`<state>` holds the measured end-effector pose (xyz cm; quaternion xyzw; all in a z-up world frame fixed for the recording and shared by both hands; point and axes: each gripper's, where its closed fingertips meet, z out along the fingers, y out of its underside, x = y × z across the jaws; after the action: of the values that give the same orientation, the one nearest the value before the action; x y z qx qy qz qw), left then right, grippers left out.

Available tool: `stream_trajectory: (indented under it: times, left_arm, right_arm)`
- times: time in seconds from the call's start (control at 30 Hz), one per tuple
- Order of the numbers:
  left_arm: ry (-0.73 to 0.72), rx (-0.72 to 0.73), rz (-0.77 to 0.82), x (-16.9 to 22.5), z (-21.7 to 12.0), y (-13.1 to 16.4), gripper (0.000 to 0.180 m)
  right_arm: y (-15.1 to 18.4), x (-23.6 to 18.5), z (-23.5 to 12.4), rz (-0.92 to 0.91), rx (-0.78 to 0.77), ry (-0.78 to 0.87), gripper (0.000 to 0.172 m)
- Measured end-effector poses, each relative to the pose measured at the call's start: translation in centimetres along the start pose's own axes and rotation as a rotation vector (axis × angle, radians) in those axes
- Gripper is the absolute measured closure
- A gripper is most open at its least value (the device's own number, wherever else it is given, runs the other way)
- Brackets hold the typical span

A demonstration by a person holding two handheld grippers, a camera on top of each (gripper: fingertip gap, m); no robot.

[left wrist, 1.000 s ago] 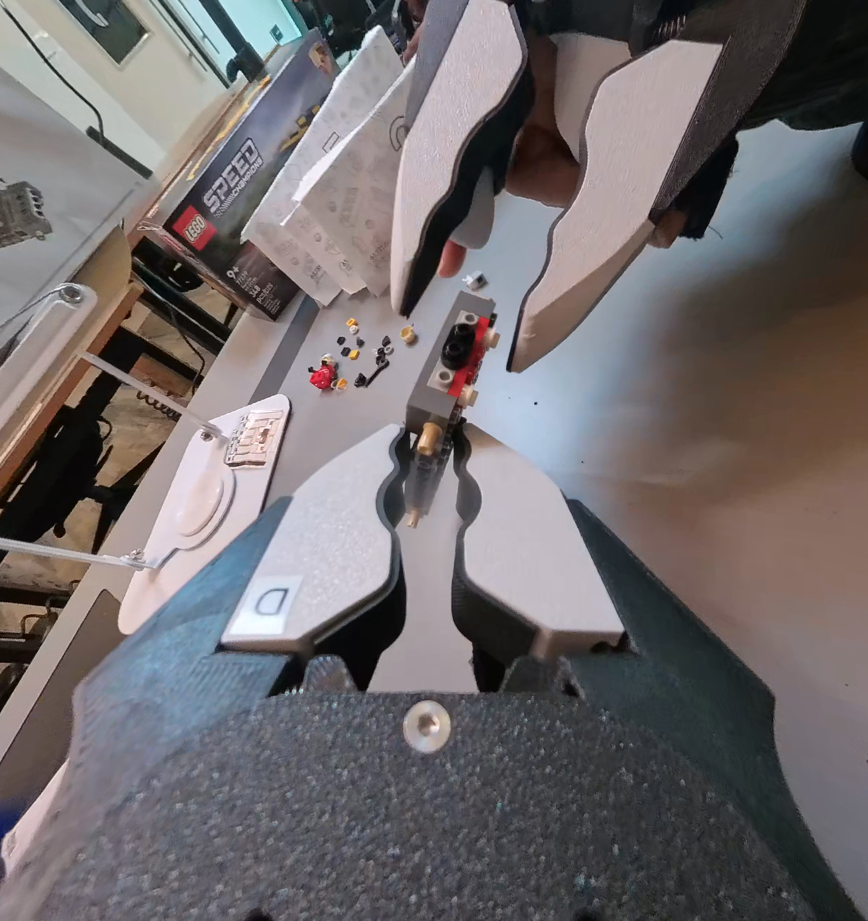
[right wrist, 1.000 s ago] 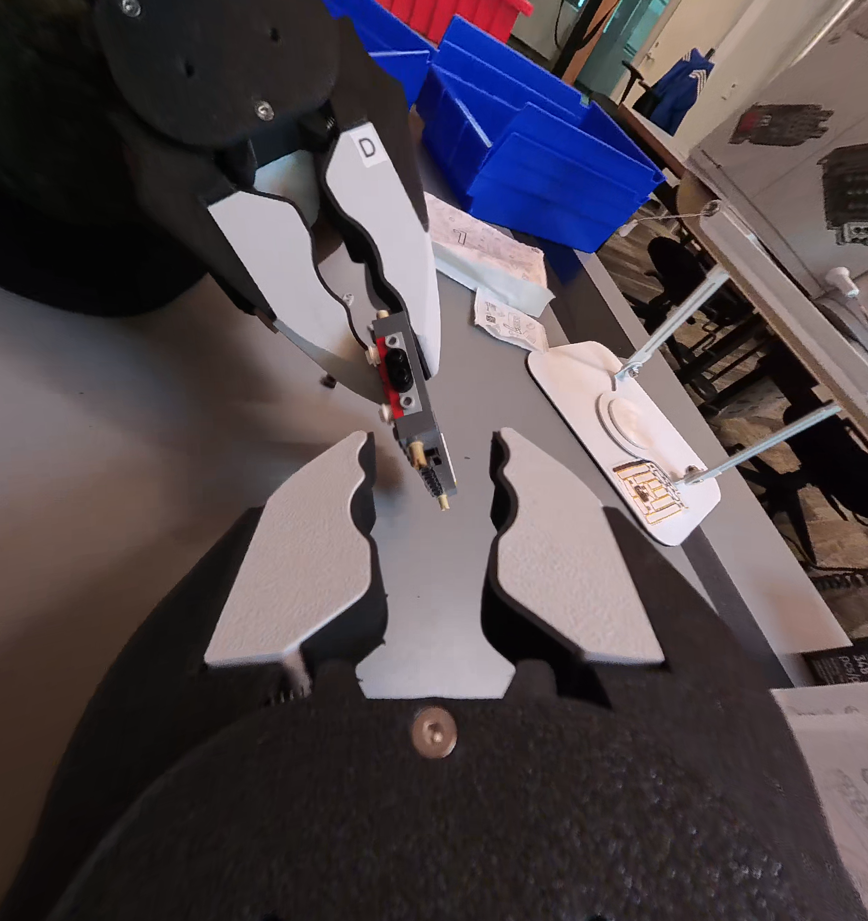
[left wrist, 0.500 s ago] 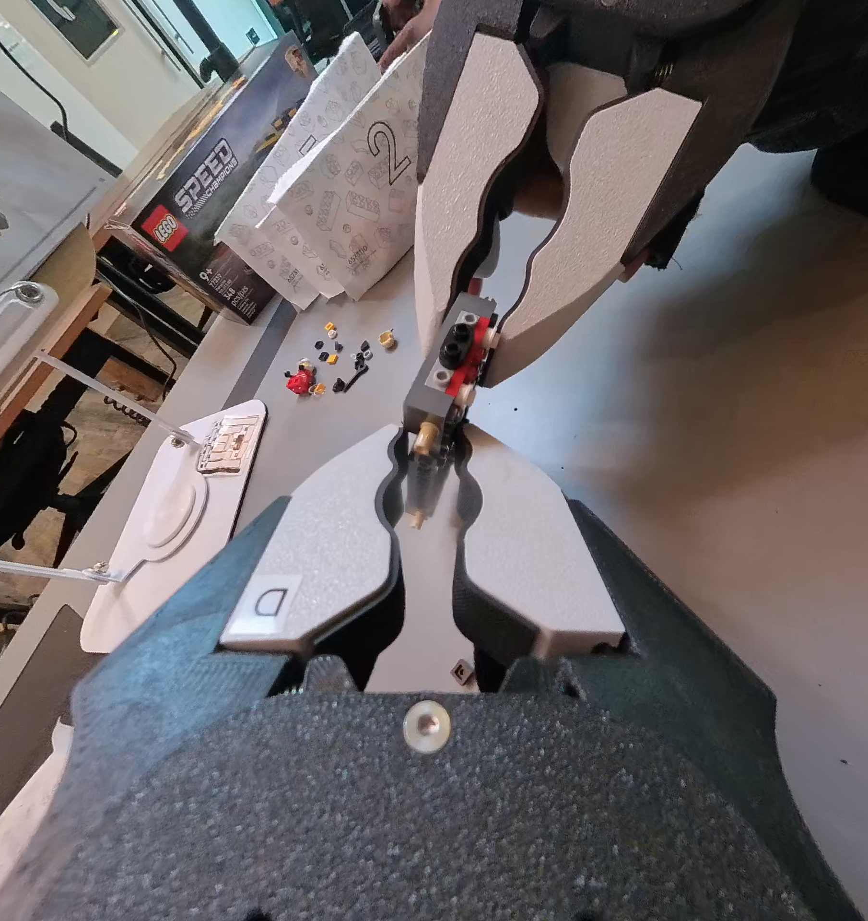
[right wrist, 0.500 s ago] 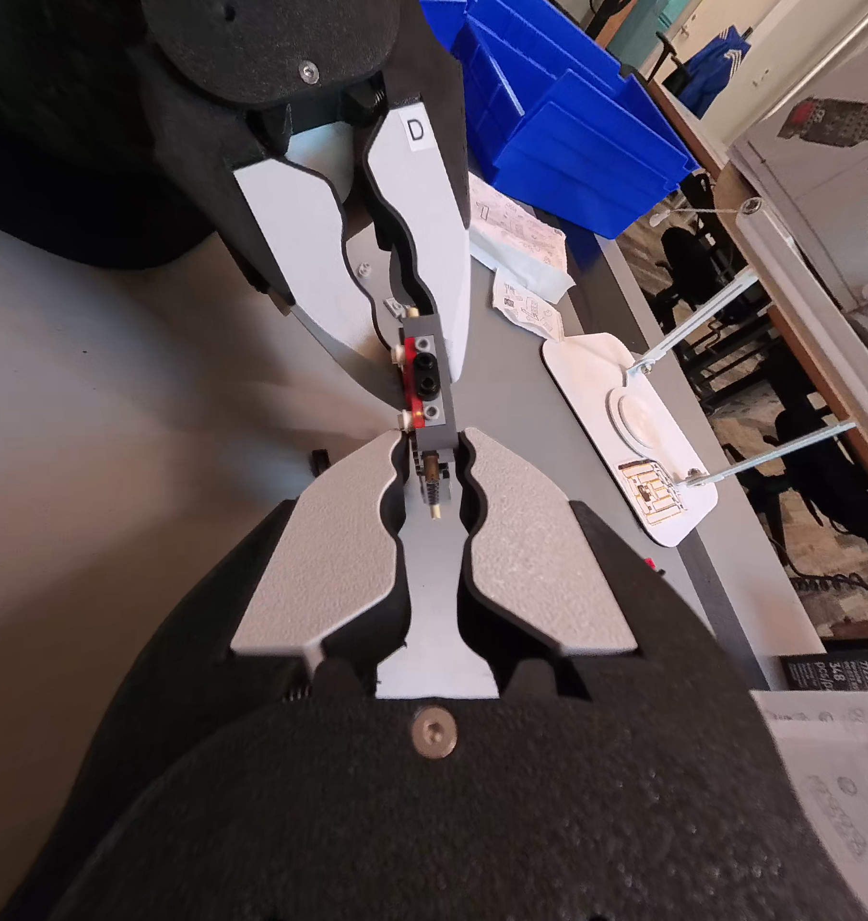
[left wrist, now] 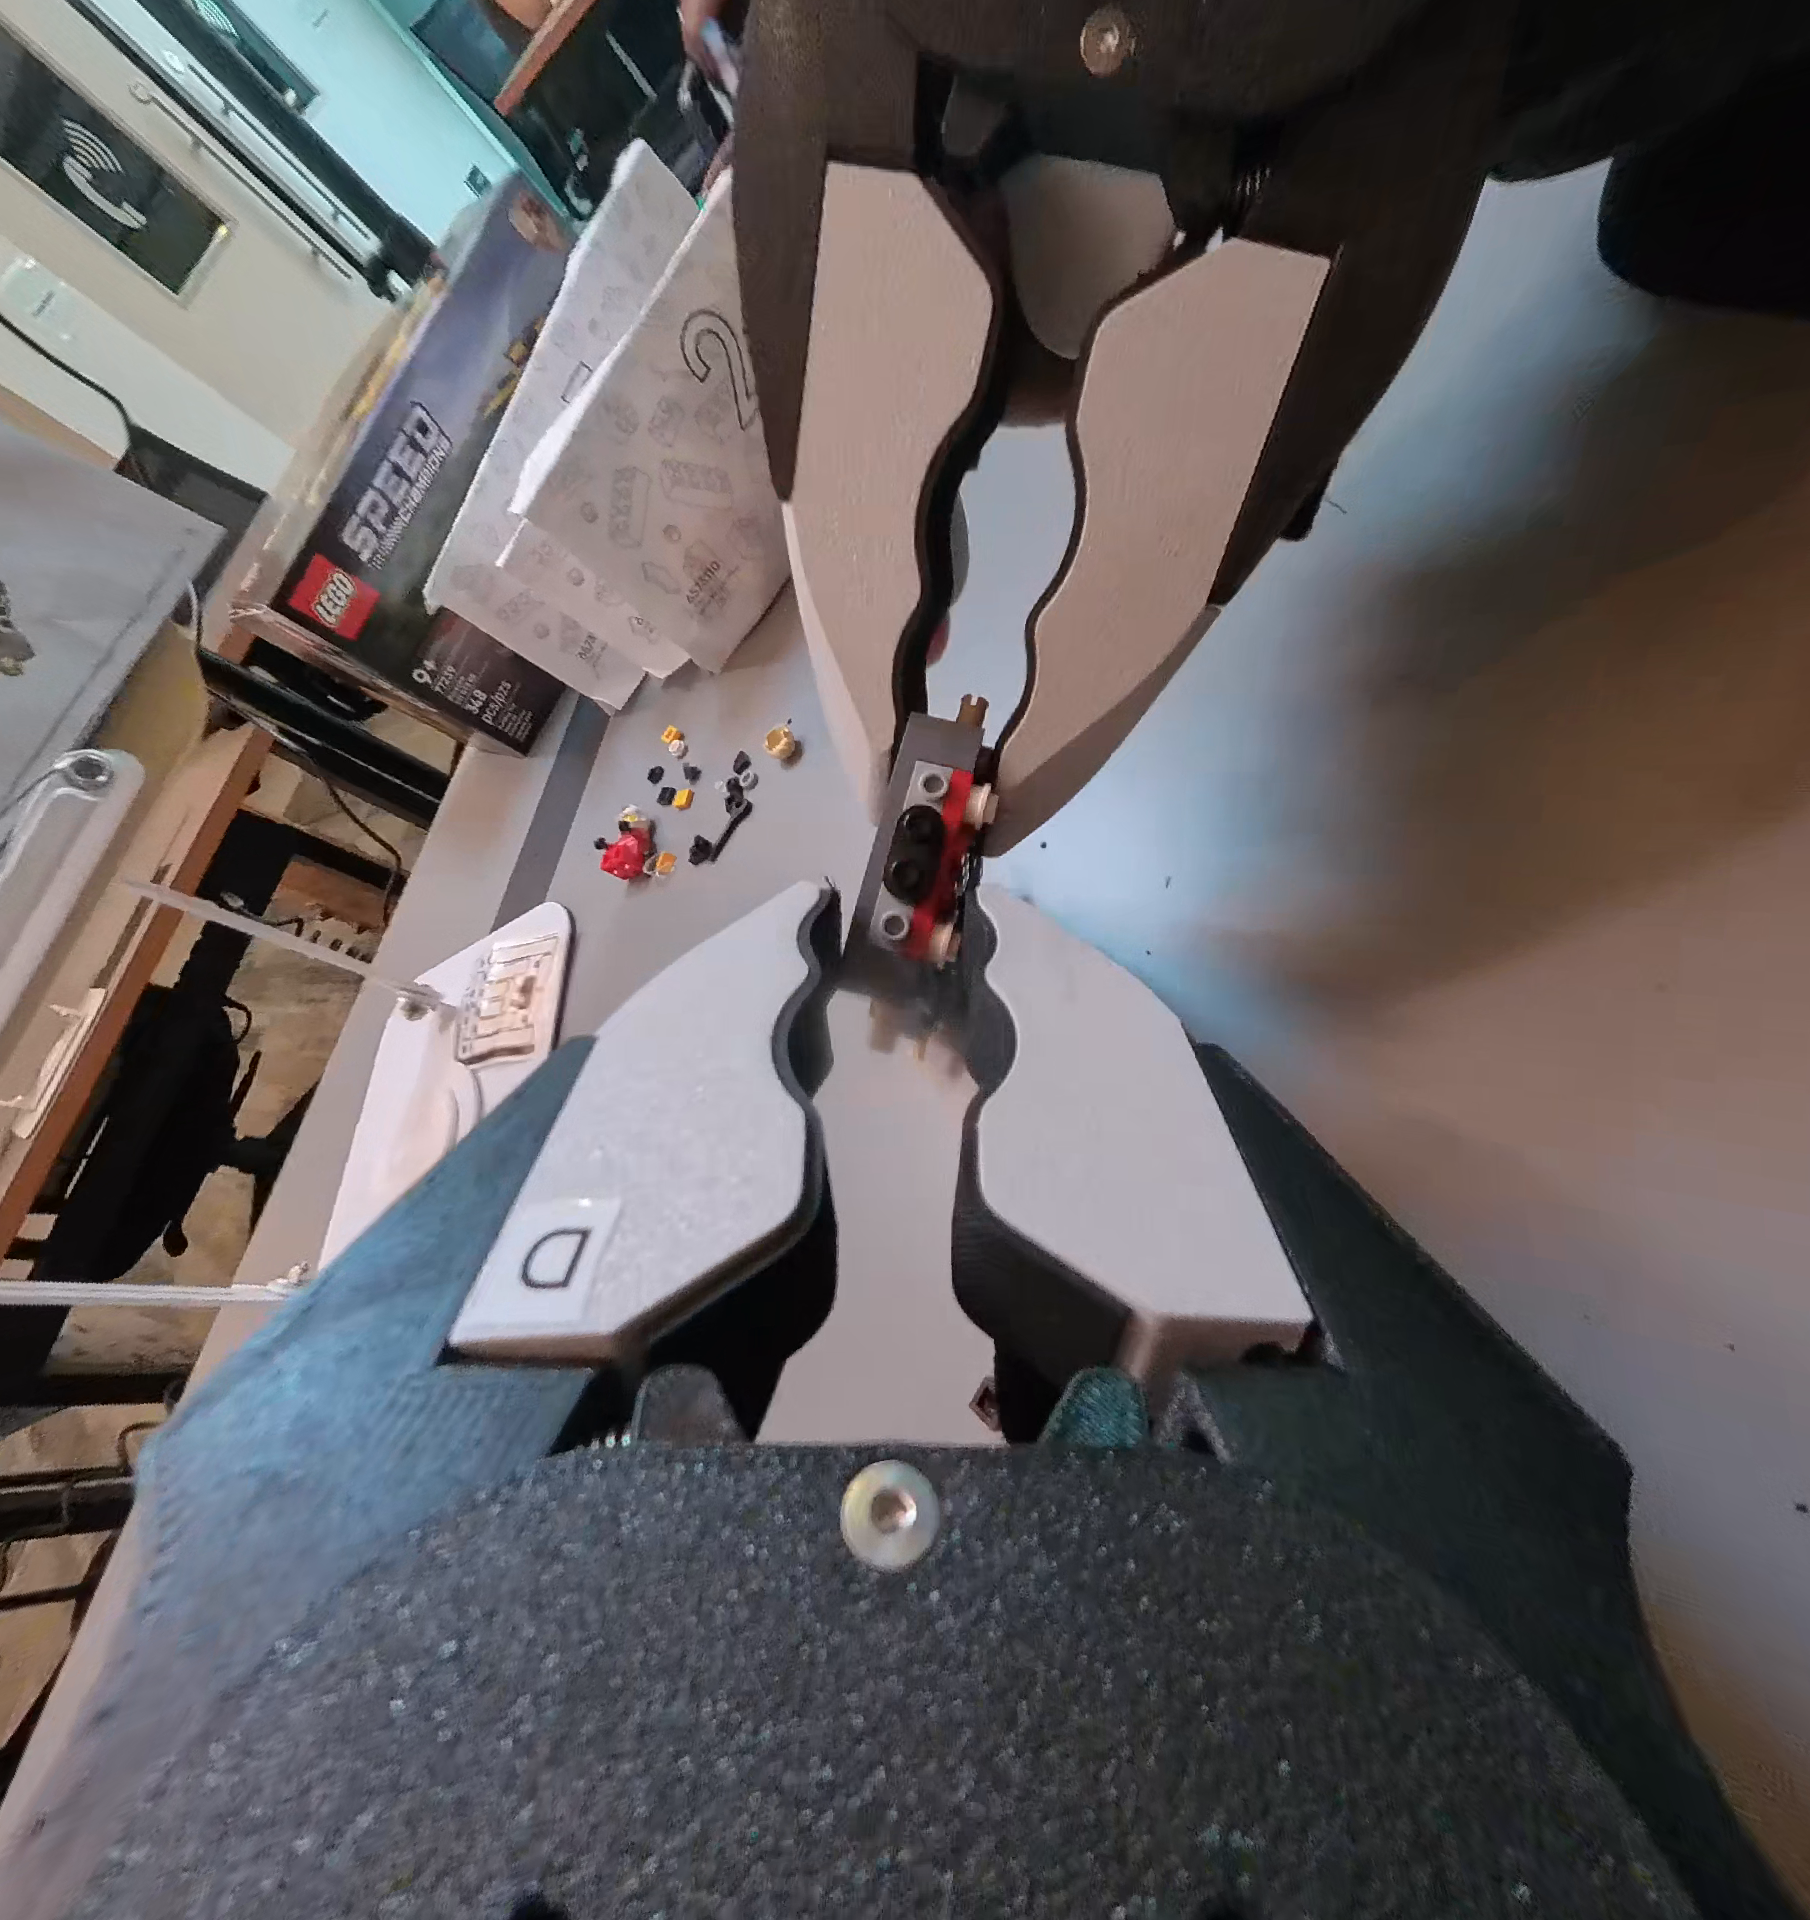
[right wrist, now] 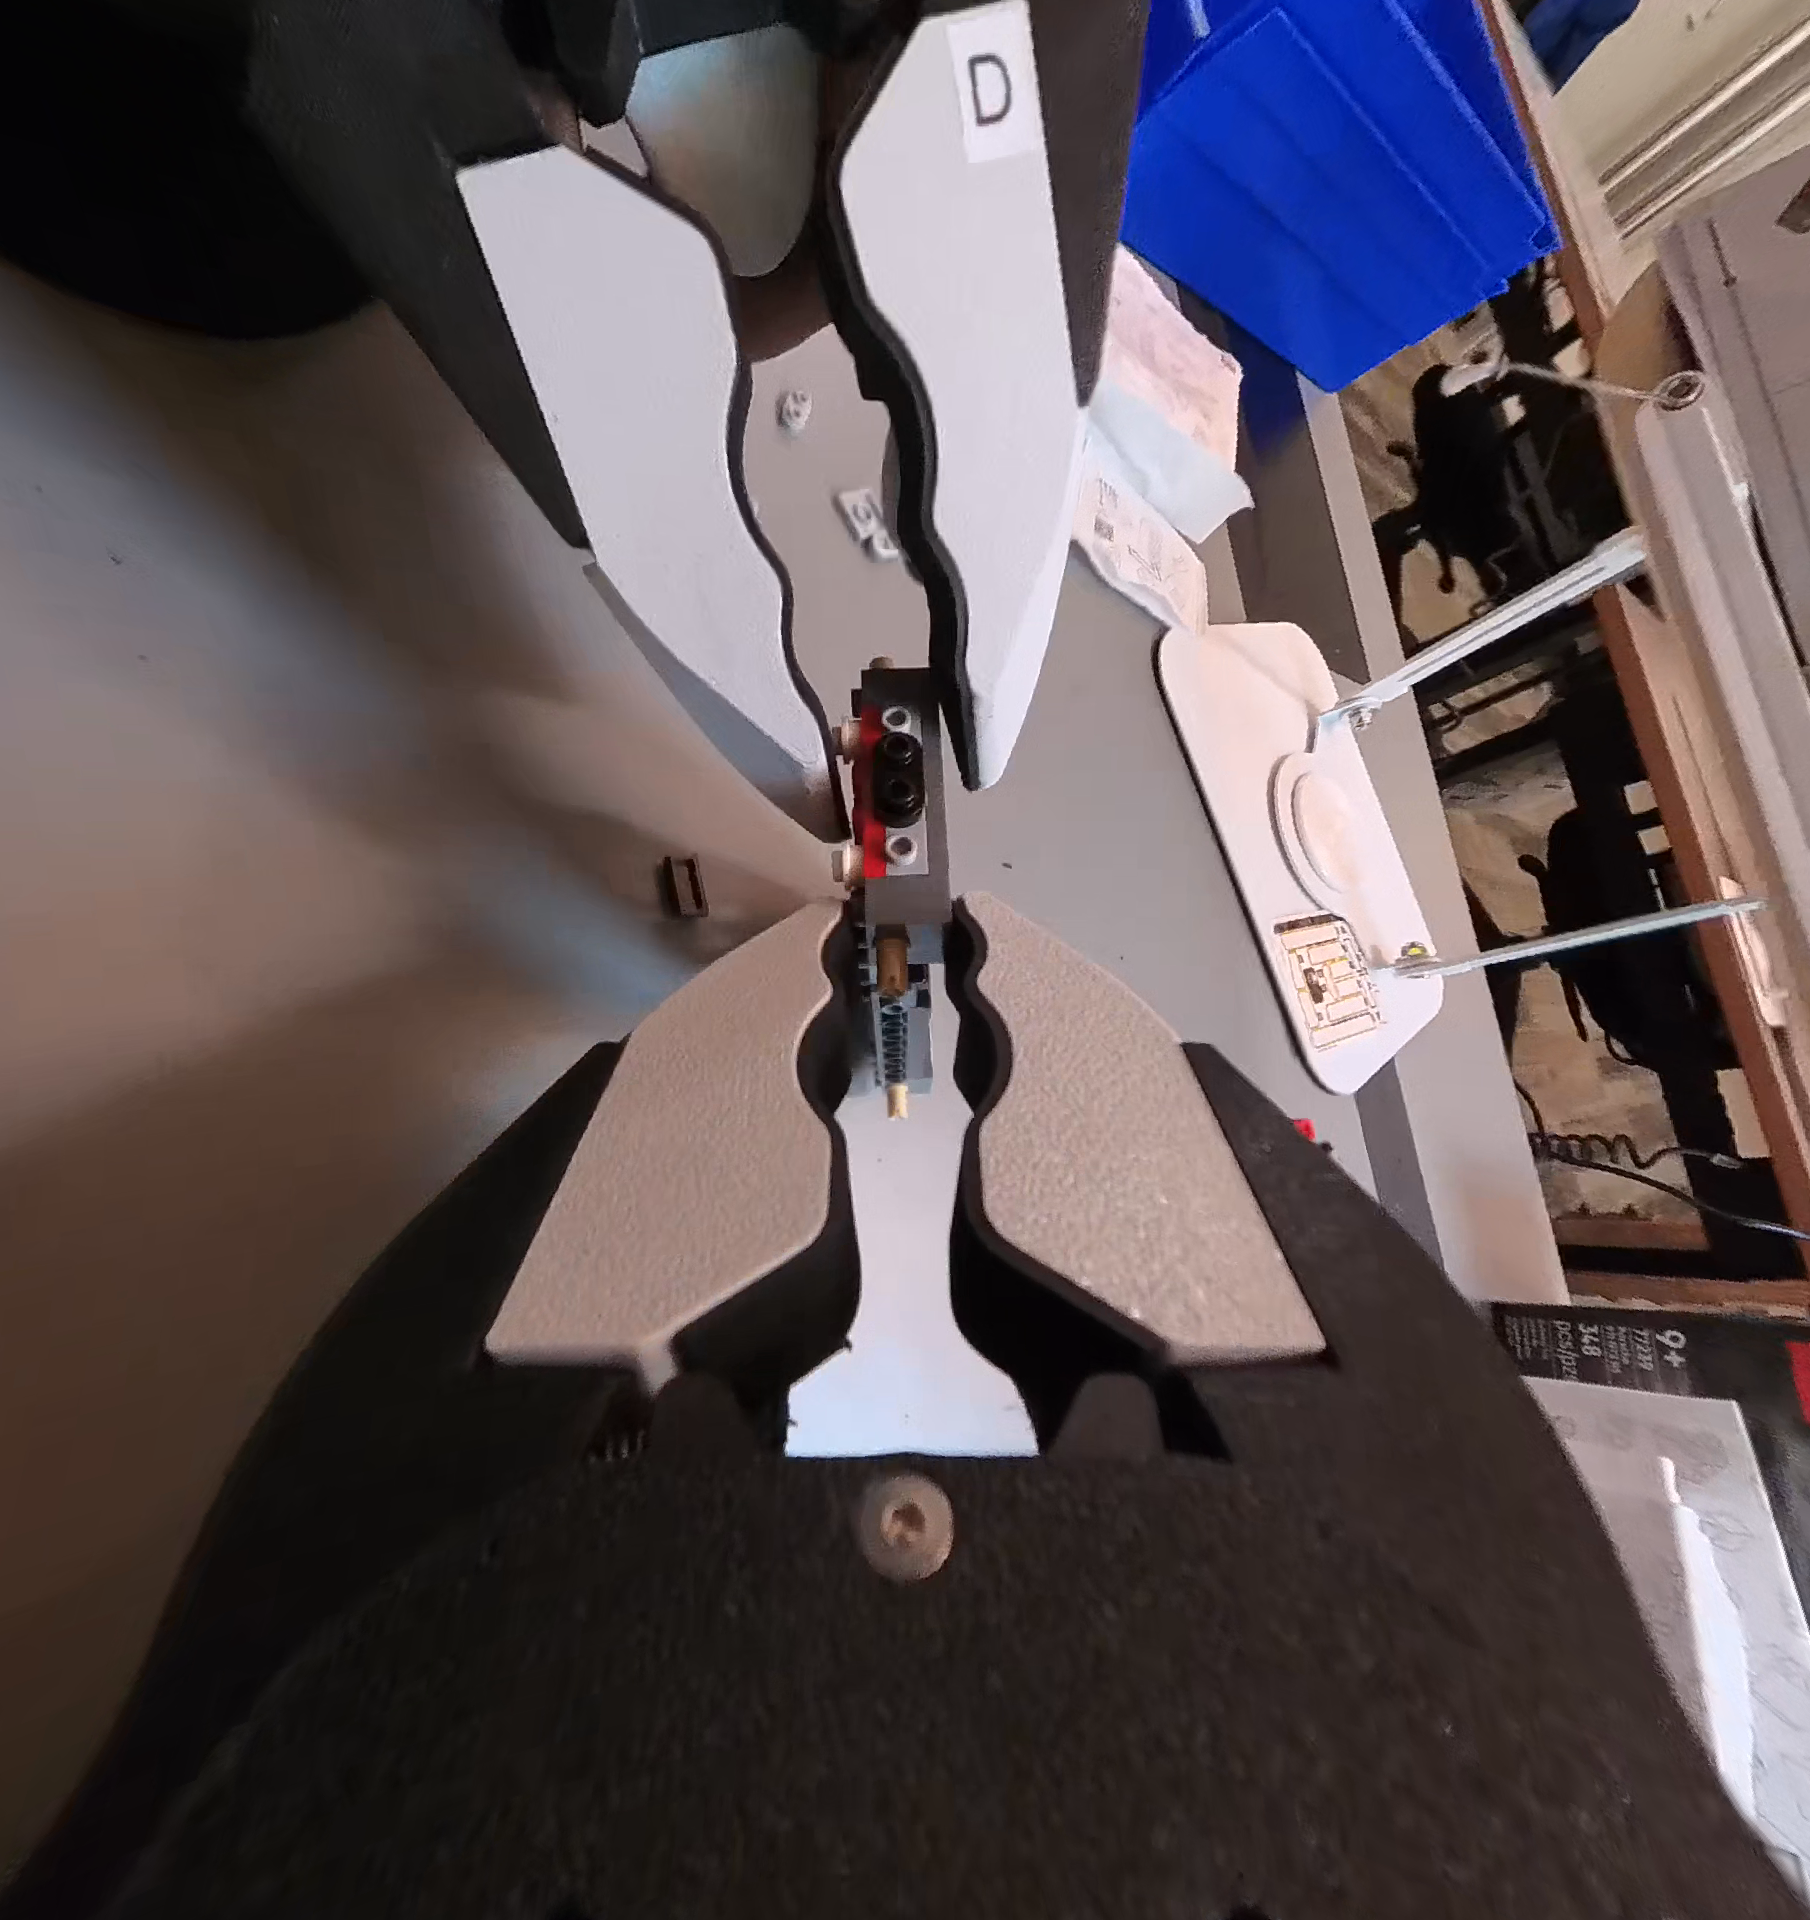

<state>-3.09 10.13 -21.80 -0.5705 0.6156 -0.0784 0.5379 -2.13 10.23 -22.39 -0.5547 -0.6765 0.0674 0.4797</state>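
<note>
**Brick Assembly Held Between Two Tools**

While the right tool (right wrist: 896, 920) pinches one end of the grey-and-red brick assembly (right wrist: 901, 800) above the counter (right wrist: 205, 727), the left tool (left wrist: 906, 914) stands slightly spread around the other end (seemingly loosened). Small loose pieces (left wrist: 693, 800) lie nearby.
</note>
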Motion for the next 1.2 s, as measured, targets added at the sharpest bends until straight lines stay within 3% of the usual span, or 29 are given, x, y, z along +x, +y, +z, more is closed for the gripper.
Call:
stream_trajectory:
  times: [0.17, 0.3, 0.43, 0.73, 1.07, 1.13, 1.2]
  left_arm:
    - [-0.043, 0.111, -0.073, -1.5, -1.3, -1.6, 0.160]
    - [-0.033, 0.259, -0.227, -3.0, -2.8, -2.9, 0.160]
    - [0.000, 0.445, -0.401, -4.6, -4.9, -4.4, 0.165]
    - [0.006, 0.497, -0.519, -5.8, -5.5, -4.2, 0.166]
    - [0.032, 0.681, -0.725, -7.7, -7.2, -4.7, 0.166]
    - [0.036, 0.701, -0.739, -7.7, -7.4, -4.8, 0.166]
    - [0.029, 0.705, -0.740, -7.8, -7.4, -4.7, 0.166]
  right_arm:
    - [-1.7, 1.5, -1.3, 0.113, 0.155, 0.032, 0.152]
    - [-1.9, 3.2, -2.4, 0.281, 0.288, 0.008, 0.129]
    - [-1.6, 4.5, -3.3, 0.447, 0.421, -0.046, 0.121]
    - [-1.7, 0.6, -1.7, 0.557, 0.416, -0.336, 0.116]
    - [-4.8, -2.6, 0.1, 0.633, 0.433, -0.459, 0.120]
    - [-5.6, -2.2, 0.2, 0.695, 0.484, -0.455, 0.130]
    - [-6.0, -1.6, -0.1, 0.719, 0.518, -0.442, 0.152]
